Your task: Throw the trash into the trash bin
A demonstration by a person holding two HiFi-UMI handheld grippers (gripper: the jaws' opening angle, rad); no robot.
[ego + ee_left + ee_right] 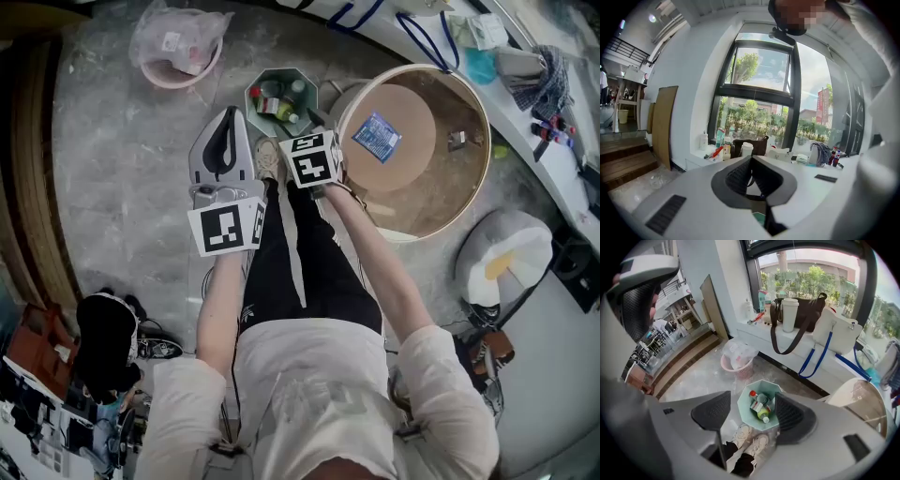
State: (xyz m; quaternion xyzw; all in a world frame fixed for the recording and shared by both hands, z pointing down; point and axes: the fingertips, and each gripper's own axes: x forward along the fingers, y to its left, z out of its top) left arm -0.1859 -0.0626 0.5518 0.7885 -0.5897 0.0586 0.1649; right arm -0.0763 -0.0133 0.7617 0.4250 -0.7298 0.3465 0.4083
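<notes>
The trash bin (254, 94) is a pale green eight-sided tub on the floor just ahead of the person's shoes, with bottles (279, 101) lying inside. In the right gripper view the bin (745, 402) and its bottles (762, 410) show straight below, between the jaws. My right gripper (752, 405) is open and holds nothing; in the head view only its marker cube (313, 158) shows, at the bin's near edge. My left gripper (228, 120) hangs left of the bin; its pads (738, 177) meet at the tip with nothing between them.
A pink basket (180, 58) with a plastic bag stands on the floor to the far left. A round wooden table (427, 214) with a blue packet (377, 137) is at the right. Bags and a white cup (790, 314) sit on the window ledge. The person's shoes (751, 440) are by the bin.
</notes>
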